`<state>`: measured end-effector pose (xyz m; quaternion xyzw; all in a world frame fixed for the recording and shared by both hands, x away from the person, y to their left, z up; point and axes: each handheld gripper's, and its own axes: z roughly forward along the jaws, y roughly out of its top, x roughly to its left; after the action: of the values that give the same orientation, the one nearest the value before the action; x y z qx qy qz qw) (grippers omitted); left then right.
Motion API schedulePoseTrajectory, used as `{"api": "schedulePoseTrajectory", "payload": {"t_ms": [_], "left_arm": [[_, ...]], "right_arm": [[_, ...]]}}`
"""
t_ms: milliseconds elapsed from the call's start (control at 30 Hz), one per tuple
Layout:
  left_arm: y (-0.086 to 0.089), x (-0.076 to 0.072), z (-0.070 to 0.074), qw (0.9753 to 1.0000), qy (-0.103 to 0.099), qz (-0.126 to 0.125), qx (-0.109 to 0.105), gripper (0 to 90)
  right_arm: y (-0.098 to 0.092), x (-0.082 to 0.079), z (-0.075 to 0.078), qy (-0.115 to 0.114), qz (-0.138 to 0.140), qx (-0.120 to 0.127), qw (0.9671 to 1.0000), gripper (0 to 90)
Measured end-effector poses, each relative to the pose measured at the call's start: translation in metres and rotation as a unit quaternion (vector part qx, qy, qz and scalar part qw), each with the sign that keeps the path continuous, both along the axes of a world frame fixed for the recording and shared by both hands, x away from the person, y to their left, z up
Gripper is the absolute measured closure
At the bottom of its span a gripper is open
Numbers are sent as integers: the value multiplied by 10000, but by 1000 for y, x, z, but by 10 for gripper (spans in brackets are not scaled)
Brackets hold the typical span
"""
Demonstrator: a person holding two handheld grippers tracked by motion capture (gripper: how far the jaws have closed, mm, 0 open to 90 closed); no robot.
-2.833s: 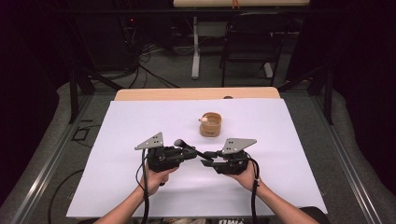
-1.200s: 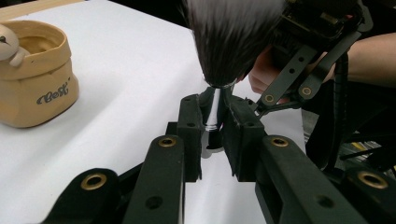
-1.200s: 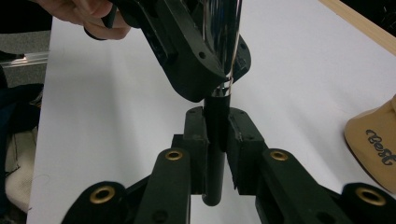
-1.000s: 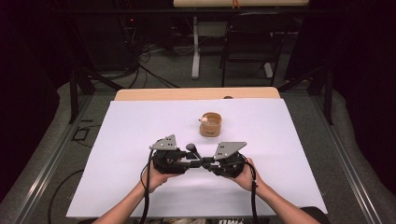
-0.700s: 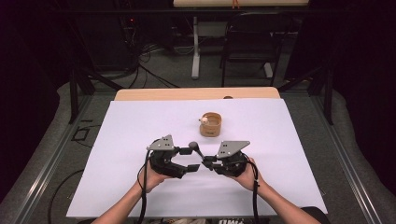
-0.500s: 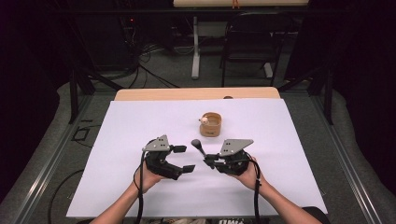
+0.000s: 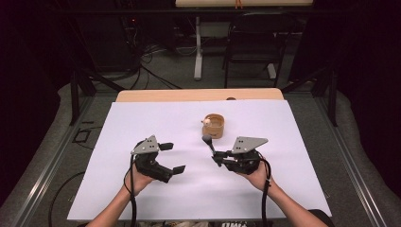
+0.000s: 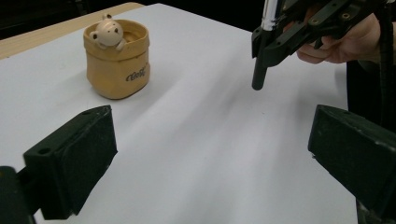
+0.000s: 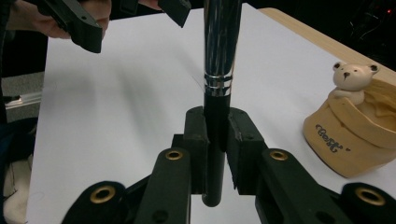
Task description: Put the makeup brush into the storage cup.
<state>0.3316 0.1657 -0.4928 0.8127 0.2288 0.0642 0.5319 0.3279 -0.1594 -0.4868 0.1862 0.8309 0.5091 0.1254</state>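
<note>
White sheet (image 7: 142, 123) covering the bench, wooden edge (image 7: 156, 95) bare at the far side; dark room beyond.

Item 1, nearest: left tool (image 7: 170, 158), held in the person's left hand (image 7: 137, 178) at the near left of the sheet. Jaws spread wide apart, nothing between them. Grey three-cornered plate on top, cable trailing toward the forearm.

Item 2: right tool (image 7: 218, 158), held in the right hand (image 7: 255, 177), near right of the sheet, well apart from the left tool. Jaws clamped on the black handle end of a makeup brush (image 9: 218, 84). Brush has a chrome ferrule above the black handle and slants up and away toward the cup; its dark head (image 7: 206, 138) sits just in front of item 3, clear of the sheet.

Item 3: tan ceramic cup (image 7: 213, 125), shaped like a folded sack, upright near the sheet's centre. Small bear figure (image 8: 107, 31) at its rim; lettering on the side, unreadable.

Item 4, farthest: floor behind the bench, with cables (image 7: 151, 71) and a chair (image 7: 250, 52).
</note>
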Motion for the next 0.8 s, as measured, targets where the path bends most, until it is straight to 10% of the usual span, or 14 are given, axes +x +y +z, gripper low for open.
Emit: {"api": "schedulePoseTrajectory", "payload": {"t_ms": [800], "left_arm": [[26,-5,-13,9998,8,207,27,0]], "right_arm": [[-26,6,13,-161,-392,453,9981,791]]}}
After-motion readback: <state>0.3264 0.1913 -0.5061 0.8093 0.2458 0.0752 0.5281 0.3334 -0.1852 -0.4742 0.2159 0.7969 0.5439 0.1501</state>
